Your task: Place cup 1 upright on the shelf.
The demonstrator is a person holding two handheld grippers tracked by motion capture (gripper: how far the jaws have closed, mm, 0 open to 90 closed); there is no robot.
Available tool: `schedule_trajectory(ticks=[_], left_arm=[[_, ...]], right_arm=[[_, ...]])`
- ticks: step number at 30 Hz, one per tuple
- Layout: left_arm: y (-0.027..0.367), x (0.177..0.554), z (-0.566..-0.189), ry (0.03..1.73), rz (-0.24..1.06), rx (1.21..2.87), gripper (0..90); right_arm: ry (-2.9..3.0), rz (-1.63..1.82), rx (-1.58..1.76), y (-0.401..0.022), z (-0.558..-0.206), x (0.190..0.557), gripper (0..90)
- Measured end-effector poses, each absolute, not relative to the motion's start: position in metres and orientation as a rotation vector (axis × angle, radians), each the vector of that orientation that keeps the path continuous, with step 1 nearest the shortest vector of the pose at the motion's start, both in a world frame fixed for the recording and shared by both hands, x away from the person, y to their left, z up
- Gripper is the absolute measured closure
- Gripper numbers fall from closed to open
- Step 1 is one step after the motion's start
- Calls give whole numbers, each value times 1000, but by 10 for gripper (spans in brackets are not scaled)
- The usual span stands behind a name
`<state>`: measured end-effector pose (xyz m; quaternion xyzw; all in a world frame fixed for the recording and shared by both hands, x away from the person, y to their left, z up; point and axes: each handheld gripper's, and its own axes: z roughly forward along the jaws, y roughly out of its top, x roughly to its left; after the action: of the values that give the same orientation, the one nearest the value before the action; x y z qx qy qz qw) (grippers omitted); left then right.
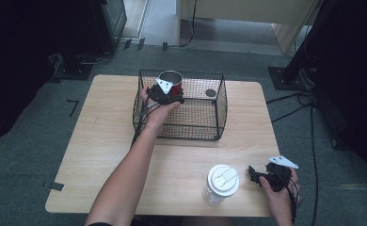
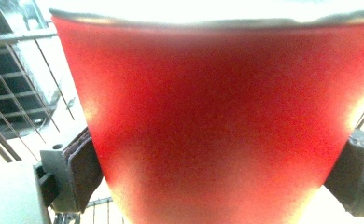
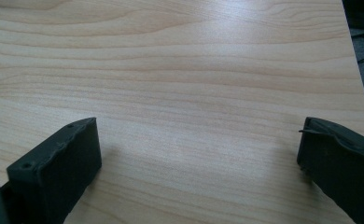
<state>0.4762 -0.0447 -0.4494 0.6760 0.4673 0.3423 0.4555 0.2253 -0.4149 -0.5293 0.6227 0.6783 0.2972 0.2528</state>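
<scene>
A red cup point(image 1: 171, 81) with a metal rim stands upright inside the black wire basket point(image 1: 191, 123), at its back left corner. My left gripper point(image 1: 171, 93) reaches in from above and is shut on that cup. In the left gripper view the red cup point(image 2: 217, 121) looms close, and my left gripper point(image 2: 220, 172) presses a jaw against each side of it. I cannot tell whether the cup rests on the basket floor. My right gripper point(image 1: 253, 175) is at the table's front right, open. In the right gripper view, my right gripper point(image 3: 199, 158) has only bare wood between its jaws.
A clear tumbler with a white lid point(image 1: 222, 180) stands just left of the right gripper, near the front edge. A small dark round thing point(image 1: 211, 92) lies in the basket's right half. Basket wires point(image 2: 12, 93) show behind the cup. Cables point(image 1: 308, 113) run over the floor at the right.
</scene>
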Motion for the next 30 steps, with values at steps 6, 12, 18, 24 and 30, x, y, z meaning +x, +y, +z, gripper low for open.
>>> schedule_trajectory(ticks=[6,12,18,24,30], left_arm=[[-46,481,-451,1189,838,1728,84],[-50,482,-456,1227,793,1801,83],[-48,484,-457,1263,734,1817,79],[-48,483,-454,1264,757,1800,39],[-49,482,-453,1251,755,1800,0]], right_arm=[[1844,808,1693,-415,-529,225,0],[1844,808,1693,-415,-529,225,0],[1844,808,1692,-415,-529,225,0],[1844,808,1692,-415,-529,225,0],[1844,808,1692,-415,-529,225,0]])
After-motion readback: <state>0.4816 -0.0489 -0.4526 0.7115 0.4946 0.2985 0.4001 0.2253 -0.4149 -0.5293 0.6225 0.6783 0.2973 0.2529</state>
